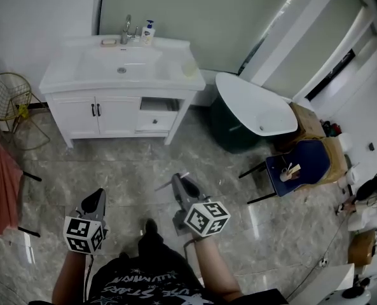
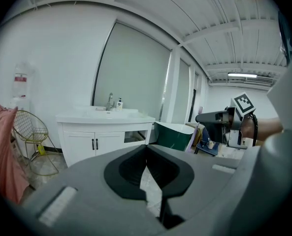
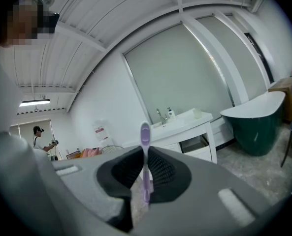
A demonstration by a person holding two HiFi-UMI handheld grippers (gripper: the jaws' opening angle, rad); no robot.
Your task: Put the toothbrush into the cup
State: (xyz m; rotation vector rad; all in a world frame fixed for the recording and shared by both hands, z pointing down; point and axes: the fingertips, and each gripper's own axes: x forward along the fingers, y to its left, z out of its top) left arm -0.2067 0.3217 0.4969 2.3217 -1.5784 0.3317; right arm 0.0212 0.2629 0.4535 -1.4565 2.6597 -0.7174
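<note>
**A:** What has the right claw (image 3: 145, 154) got?

**B:** It is nipped narrow on a slim lilac plastic toothbrush (image 3: 145, 132). The black ribbed pads (image 3: 163, 169) press on the handle from either side.

**A:** And the left claw (image 2: 146, 148)?

**B:** Its jaws meet at the tips with nothing between them. It hangs beside the right one, above the grey marbled tile floor (image 1: 131, 170). I'd judge it has no job at this step.

**A:** Why hold the brush that way?

**B:** My guess is that gripping it across the jaws leaves an end standing free. That end could go into the cup before the claw comes near the rim.

**A:** Which way does it point?

**B:** In the right gripper view its long axis runs straight up and down, crosswise to the line the claw looks along. A rounded end is uppermost, clear of the pads. Whether that is the bristle end I can't tell. In the head view the brush shows as a thin pale bar sticking out on both sides of the claw's tip.

**A:** Where's the cup?

**B:** A small pale translucent cup (image 1: 189, 68) stands at the right-hand edge of the white washstand bench (image 1: 61, 78), well apart from both claws. The brush is in the air, in the claw, so the whole carry is yet to do. Over the cup's mouth, one end will likely need to point downward.
</note>
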